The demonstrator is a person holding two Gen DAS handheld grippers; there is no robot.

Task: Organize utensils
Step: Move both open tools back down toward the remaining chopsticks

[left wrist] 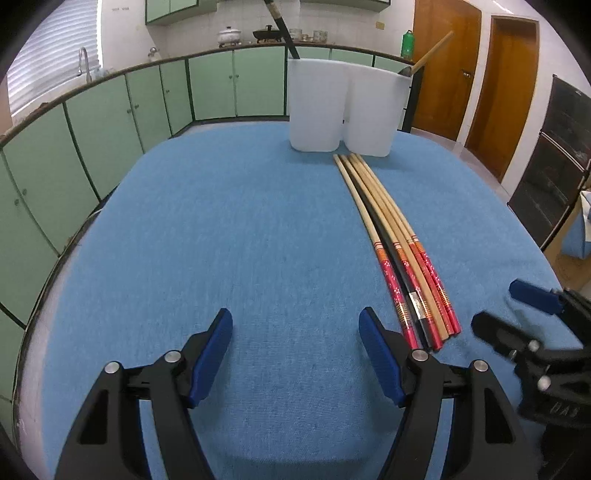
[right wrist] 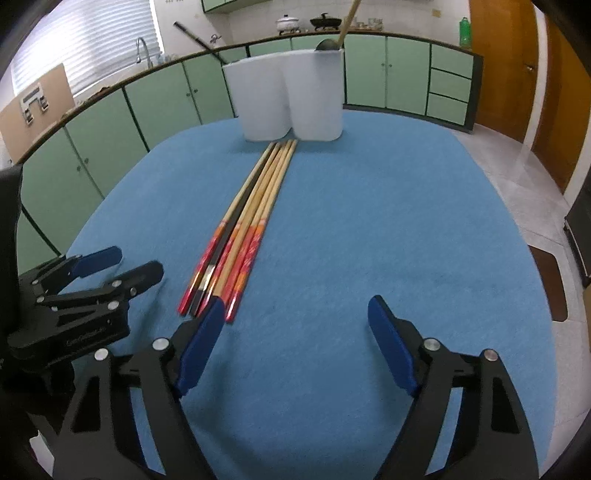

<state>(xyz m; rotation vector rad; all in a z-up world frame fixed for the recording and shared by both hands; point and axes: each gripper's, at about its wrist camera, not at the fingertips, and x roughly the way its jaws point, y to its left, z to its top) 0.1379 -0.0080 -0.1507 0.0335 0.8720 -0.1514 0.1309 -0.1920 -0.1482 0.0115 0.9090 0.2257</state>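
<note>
Several long chopsticks (left wrist: 397, 240) with red patterned ends, one of them black, lie side by side on the blue tablecloth (left wrist: 221, 240); they also show in the right wrist view (right wrist: 243, 225). Two white holders (left wrist: 343, 110) stand at the far end by their tips, also in the right wrist view (right wrist: 288, 99); one holds a black stick (left wrist: 282, 29), the other a wooden-handled ladle (left wrist: 424, 59). My left gripper (left wrist: 295, 323) is open and empty, left of the chopsticks' near ends. My right gripper (right wrist: 297, 310) is open and empty, just right of them.
The table's edge curves close on both sides. Green kitchen cabinets (left wrist: 110, 122) with a sink tap (left wrist: 83, 62) run behind. Wooden doors (left wrist: 506, 92) and a dark shelf unit (left wrist: 554, 158) stand at the right.
</note>
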